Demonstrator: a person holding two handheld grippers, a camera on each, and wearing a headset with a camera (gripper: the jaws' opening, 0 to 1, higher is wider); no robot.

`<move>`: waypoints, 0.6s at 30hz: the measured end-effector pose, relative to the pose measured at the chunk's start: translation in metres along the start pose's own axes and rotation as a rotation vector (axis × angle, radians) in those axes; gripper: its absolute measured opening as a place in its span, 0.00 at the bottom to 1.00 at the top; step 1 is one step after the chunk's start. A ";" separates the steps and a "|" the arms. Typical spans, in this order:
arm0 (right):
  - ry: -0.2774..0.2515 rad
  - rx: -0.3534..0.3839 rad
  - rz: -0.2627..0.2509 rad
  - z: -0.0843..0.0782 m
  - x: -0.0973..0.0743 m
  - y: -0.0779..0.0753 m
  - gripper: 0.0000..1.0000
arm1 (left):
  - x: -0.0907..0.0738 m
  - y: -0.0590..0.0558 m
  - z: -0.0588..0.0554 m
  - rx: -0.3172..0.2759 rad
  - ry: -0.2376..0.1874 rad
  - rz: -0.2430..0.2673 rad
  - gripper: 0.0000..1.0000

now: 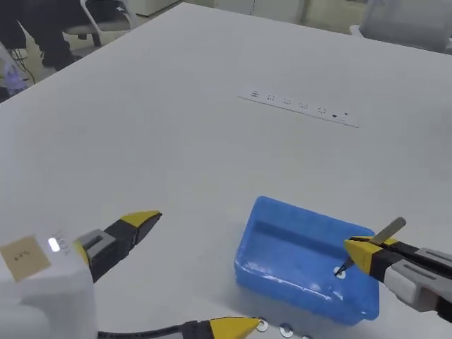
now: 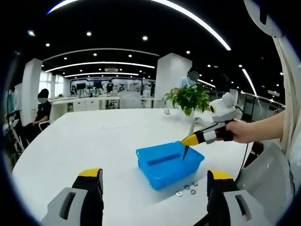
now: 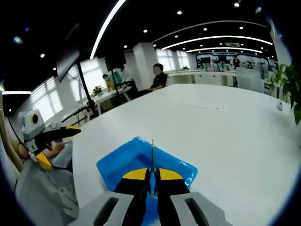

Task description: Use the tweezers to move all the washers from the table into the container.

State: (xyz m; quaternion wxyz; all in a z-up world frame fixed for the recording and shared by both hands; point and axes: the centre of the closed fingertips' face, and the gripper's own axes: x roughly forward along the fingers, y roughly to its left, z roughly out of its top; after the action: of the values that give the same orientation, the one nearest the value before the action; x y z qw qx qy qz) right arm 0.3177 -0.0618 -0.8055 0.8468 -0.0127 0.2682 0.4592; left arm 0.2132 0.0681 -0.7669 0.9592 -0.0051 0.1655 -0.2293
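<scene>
- A small cluster of washers (image 2: 187, 189) lies on the table (image 1: 176, 141), just beside the near wall of the container (image 1: 296, 258). I count about four in the left gripper view; all of these are left to move.
- Down in the container, at the tweezers' tip, there is a small pale ring (image 1: 341, 273) that looks like a washer. It seems to be either in the middle of delivery or just dropped. I can't tell whether the tips grip it.
- The tweezers (image 3: 152, 155) point down into the blue tray, tips near its floor.
- The right gripper (image 3: 152, 178) has its jaws pressed together on the tweezers' handle.
- The left gripper (image 2: 155, 173) hangs over the table with its jaws spread wide and nothing between them, facing the container and the loose washers.
- My guess is the job is early to midway, with most of the washers visible here yet to go in.
</scene>
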 end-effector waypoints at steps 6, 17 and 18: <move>0.005 -0.012 -0.006 -0.005 0.001 -0.002 0.03 | 0.000 -0.001 -0.001 0.005 0.011 -0.004 0.92; 0.033 -0.051 0.001 -0.012 0.008 -0.003 0.03 | 0.000 0.002 -0.007 0.018 0.041 0.005 0.88; 0.028 -0.042 0.003 -0.011 0.008 -0.002 0.03 | 0.000 0.002 -0.008 0.020 0.042 0.006 0.88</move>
State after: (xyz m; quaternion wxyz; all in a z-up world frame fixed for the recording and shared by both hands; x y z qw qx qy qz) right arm 0.3181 -0.0595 -0.8190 0.8419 -0.0367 0.2701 0.4658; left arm 0.2114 0.0703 -0.7743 0.9562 0.0096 0.1834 -0.2281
